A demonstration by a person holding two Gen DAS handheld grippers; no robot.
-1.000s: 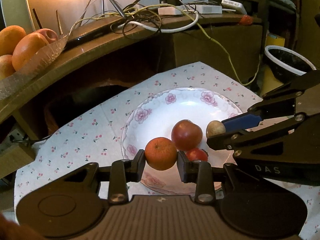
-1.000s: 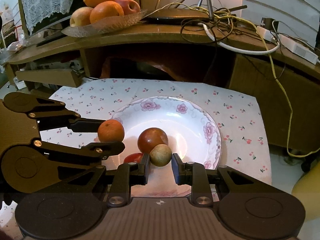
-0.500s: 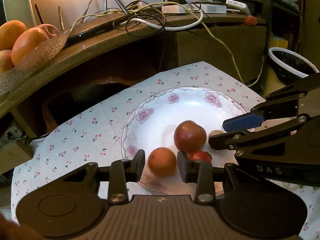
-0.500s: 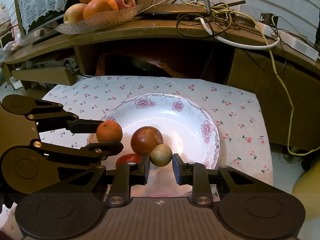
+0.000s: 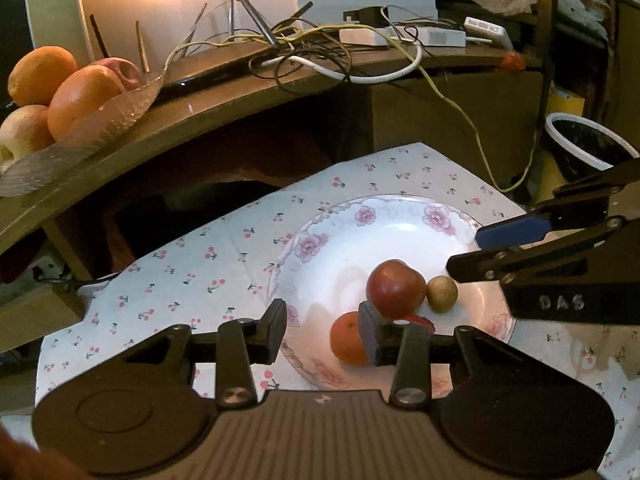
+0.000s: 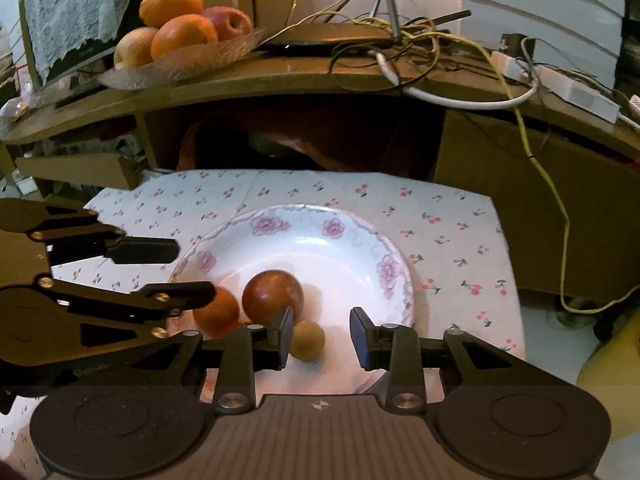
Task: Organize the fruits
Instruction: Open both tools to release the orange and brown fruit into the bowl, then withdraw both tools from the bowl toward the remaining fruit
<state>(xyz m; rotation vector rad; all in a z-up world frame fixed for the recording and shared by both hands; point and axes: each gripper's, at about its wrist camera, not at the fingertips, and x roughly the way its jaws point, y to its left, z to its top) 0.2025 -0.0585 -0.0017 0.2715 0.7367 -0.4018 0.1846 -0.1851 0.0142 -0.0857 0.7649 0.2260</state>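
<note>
1. Fruit check from my end: all four pieces sit on the flowered plate, which is on the cherry-print cloth covering the bench.
2. Left gripper: jaws spread wide, holding nothing. The orange lies on the plate just beside the inner face of the right-hand finger, partly hidden behind it. I can't tell whether they touch.
3. Right gripper: jaws also wide apart, nothing gripped. The small tan fruit rests on the plate between the fingers, close up against the left-hand one and well clear of the other.
4. Dark red apple is in the middle of the bunch, with the orange on one side and the tan fruit on the other, looks like it's touching both.
5. Something smaller and red pokes out from under the apple. Mostly hidden, so no idea what fruit it is.
6. In my left cam the right gripper shows over the plate's far side, near the tan fruit, fingers parted.
7. Background stuff: glass dish of oranges and apples up on the wooden shelf, plus a mess of cables next to it.
</note>
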